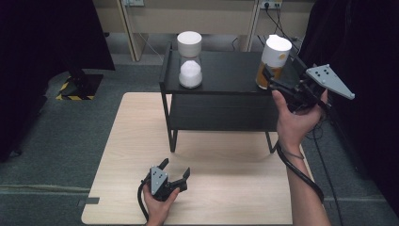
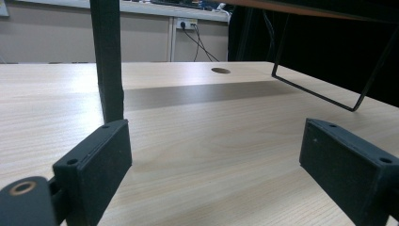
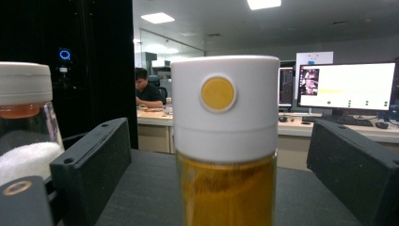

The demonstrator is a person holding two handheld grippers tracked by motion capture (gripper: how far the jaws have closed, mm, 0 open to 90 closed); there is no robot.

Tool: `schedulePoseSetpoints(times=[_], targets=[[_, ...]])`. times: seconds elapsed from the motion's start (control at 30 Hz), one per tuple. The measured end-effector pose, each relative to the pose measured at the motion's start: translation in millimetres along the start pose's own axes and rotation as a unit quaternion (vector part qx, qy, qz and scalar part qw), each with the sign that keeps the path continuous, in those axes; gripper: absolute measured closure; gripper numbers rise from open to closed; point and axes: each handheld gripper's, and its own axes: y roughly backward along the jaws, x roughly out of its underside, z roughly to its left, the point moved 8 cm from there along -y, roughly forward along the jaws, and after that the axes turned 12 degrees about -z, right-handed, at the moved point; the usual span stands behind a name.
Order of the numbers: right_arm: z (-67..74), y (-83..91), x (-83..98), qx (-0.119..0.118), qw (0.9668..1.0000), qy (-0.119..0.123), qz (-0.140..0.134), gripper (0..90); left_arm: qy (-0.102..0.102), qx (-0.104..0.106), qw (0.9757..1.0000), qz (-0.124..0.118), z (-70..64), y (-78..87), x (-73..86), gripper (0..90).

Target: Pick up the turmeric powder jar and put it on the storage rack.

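Two white-capped jars are standing on the black shelf (image 1: pixel 226 80). The amber-filled jar (image 1: pixel 274 61) is sitting at its right end, between the spread jaws of the right gripper (image 1: pixel 270 79), whose pads are not pressing it, apparently poised beside it. The jar of white powder (image 1: pixel 190 61) is standing well apart. The left gripper (image 1: pixel 175 170) is resting spread on the wooden table (image 1: pixel 226 183). No writing is showing, just a yellow dot on the cap.

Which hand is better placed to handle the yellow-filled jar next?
Right. The right gripper is at the yellow-filled jar on the shelf, jaws open either side. The left gripper rests low over the table.
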Motion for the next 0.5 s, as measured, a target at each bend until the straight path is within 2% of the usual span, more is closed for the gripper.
schedulePoseSetpoints(times=[0.23, 0.5], targets=[[-0.8, 14.4, 5.2, -0.010, 0.9999, -0.006, -0.004, 6.6, 0.001, 0.000, 1.0000, 0.001, 0.2, 0.0, -0.1, 9.1], [-0.6, 28.0, 10.3, -0.016, 0.9999, 0.002, 0.001, 6.5, 0.001, 0.000, 1.0000, 0.001, -0.1, -0.5, -0.2, 9.1]])
